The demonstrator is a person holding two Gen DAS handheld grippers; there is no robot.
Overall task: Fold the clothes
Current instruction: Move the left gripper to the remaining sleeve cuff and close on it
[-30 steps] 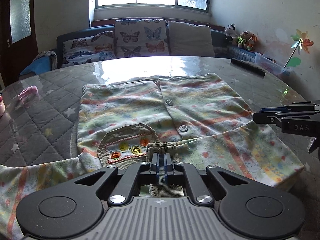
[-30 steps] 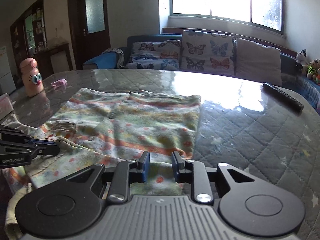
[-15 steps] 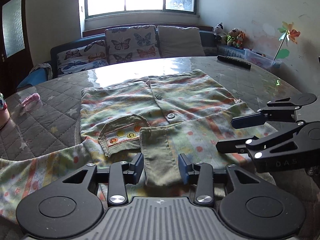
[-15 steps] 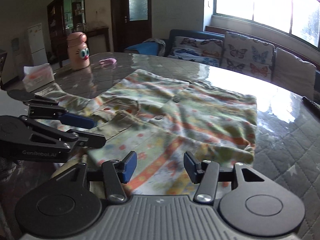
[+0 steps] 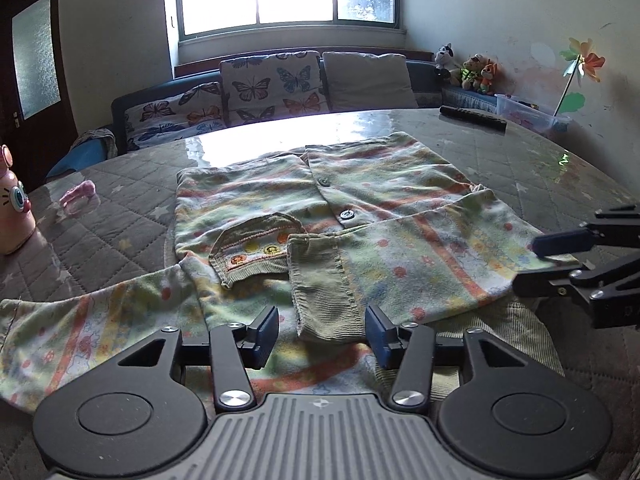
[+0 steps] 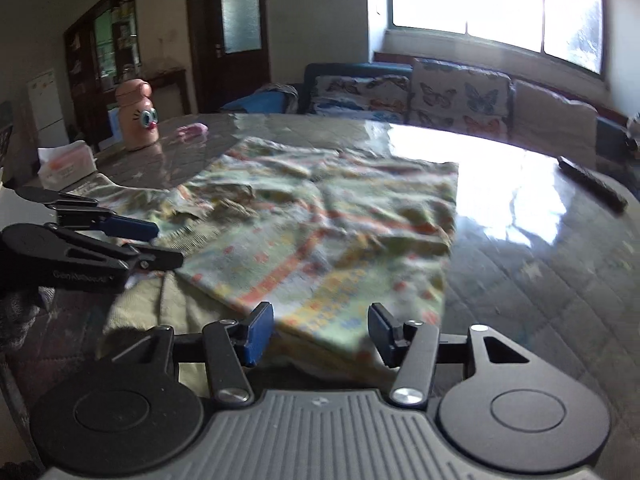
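Observation:
A child's patterned button-up shirt (image 5: 360, 208) lies flat on the quilted table (image 5: 120, 216), right sleeve folded across the front with its ribbed cuff (image 5: 324, 292) near the chest pocket (image 5: 256, 248). The left sleeve (image 5: 80, 320) stretches out to the left. My left gripper (image 5: 322, 336) is open just behind the cuff, holding nothing. My right gripper (image 6: 320, 334) is open over the shirt's (image 6: 320, 232) folded side edge; it also shows at the right of the left wrist view (image 5: 580, 256). The left gripper appears in the right wrist view (image 6: 120, 240).
A pink cartoon bottle (image 6: 138, 114), a tissue box (image 6: 66, 162) and a small pink item (image 5: 78, 196) sit at the table's left. A black remote (image 5: 472, 118) lies at the far right. A sofa with butterfly cushions (image 5: 272, 88) stands behind the table.
The left gripper has let go of the sleeve cuff and opened wide, backing off slightly. The right gripper has opened wider and swung left, drawing back to the shirt's near edge.

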